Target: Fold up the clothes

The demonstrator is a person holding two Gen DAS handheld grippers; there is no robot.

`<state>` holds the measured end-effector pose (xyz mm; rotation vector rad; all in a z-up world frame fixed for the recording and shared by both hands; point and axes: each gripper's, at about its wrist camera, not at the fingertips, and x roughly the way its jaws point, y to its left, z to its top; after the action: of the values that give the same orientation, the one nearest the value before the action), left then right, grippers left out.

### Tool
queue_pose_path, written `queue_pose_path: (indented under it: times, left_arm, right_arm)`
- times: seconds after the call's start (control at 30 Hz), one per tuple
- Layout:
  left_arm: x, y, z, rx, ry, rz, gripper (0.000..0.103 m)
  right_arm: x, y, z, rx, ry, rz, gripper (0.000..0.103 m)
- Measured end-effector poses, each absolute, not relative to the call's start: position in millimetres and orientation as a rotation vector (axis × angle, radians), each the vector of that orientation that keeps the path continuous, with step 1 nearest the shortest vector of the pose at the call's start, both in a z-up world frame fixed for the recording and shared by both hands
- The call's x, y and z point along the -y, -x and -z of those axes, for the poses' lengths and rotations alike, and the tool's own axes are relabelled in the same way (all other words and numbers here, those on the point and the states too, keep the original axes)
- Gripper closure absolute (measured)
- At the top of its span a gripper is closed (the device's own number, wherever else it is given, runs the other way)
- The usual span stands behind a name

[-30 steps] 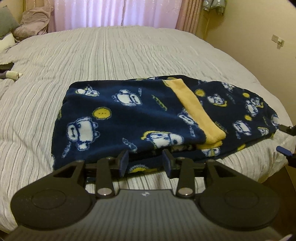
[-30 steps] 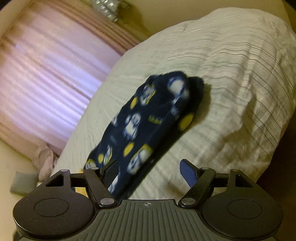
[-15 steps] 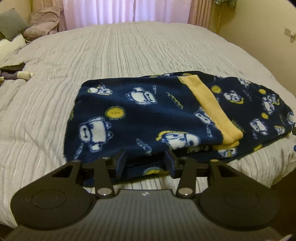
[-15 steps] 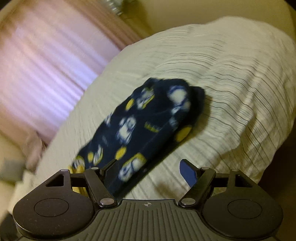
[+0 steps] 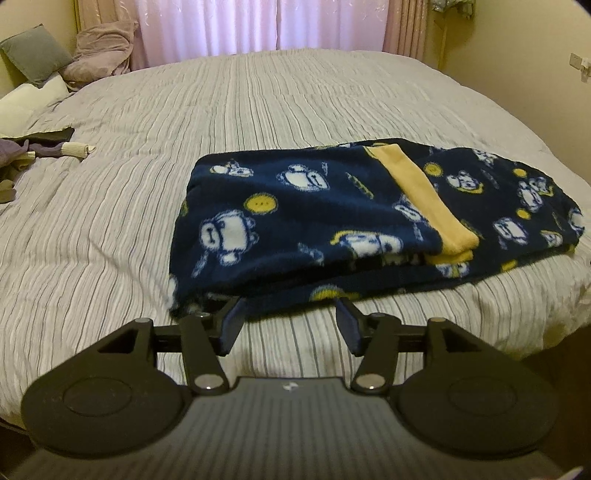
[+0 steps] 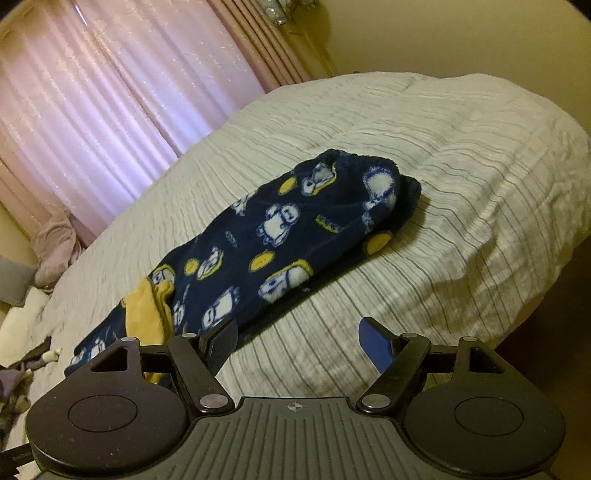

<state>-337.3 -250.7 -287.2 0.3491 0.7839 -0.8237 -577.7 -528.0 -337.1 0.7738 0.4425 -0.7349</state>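
A navy fleece garment [image 5: 332,221] with white cartoon figures and yellow dots lies folded on the striped bed, a yellow cuff [image 5: 432,199] across its top layer. It also shows in the right wrist view [image 6: 280,236]. My left gripper [image 5: 288,323] is open and empty, just in front of the garment's near edge, not touching it. My right gripper [image 6: 299,341] is open and empty, over the bedspread beside the garment's near edge; its left finger overlaps the fabric in view.
The striped bedspread [image 5: 258,103] stretches toward pink curtains [image 5: 258,26]. Pillows [image 5: 37,51] and a pinkish cloth [image 5: 103,48] sit at the far left. Other clothes [image 5: 22,155] lie at the left edge. The bed's near edge drops off at right [image 6: 535,295].
My left gripper has opened wider and drawn back to the left of the garment. My right gripper has pulled back and tilted, so more of the garment shows; it stays open.
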Motion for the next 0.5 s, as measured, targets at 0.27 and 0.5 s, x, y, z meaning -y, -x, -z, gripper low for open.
queue_pose_path:
  times: [0.27, 0.5]
  left_arm:
    - [233, 345, 289, -0.791, -0.344, 0.834, 0.050]
    - [233, 333, 292, -0.804, -0.295, 0.855, 0.050]
  right_arm:
    - [515, 586, 337, -0.450, -0.766, 0.738, 0.026]
    - [527, 588, 340, -0.416, -0.783, 0.738, 0.026]
